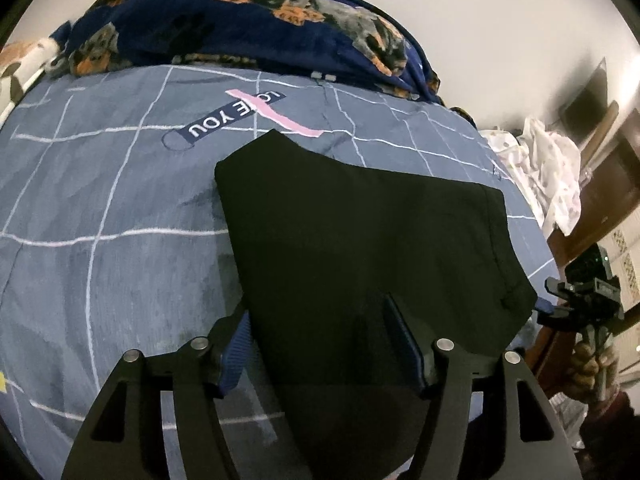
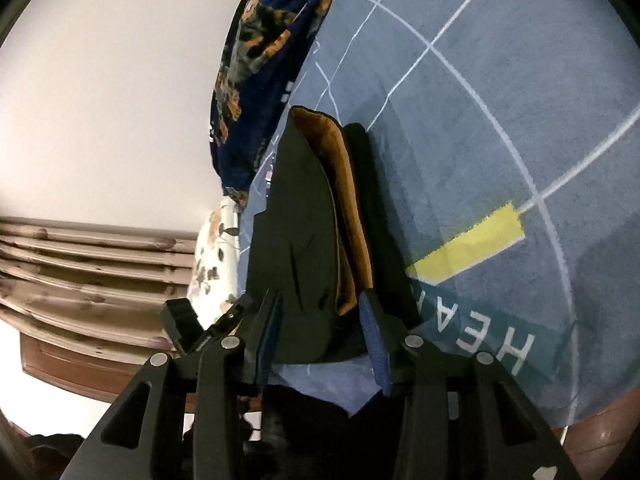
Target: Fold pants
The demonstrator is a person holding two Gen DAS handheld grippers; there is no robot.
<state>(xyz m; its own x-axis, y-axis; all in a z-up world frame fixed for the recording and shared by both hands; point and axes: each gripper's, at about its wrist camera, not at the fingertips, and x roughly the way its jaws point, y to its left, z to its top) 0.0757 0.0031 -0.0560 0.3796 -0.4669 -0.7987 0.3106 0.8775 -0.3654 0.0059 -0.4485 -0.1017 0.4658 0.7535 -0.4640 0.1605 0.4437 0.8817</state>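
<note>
I see the pants point(image 1: 360, 248) folded flat on the bed point(image 1: 100, 208); little seems left. My left gripper point(image 1: 324, 344) and right gripper point(image 2: 320, 320) both stand apart, gripping nothing.

1. A bed point(image 1: 100, 208) covered by a grey-blue sheet with a white grid pattern fills most of both views.
2. At 12 o'clock in the left wrist view, a navy fleece blanket with a dog print point(image 1: 240, 20) is heaped against a plain white wall point(image 1: 500, 20).
3. At 3 o'clock, crumpled white cloth point(image 1: 548, 168) lies over dark brown wooden furniture point(image 1: 608, 184).
4. At 9 o'clock in the right wrist view, a ridged brown wooden headboard point(image 2: 80, 272).
</note>
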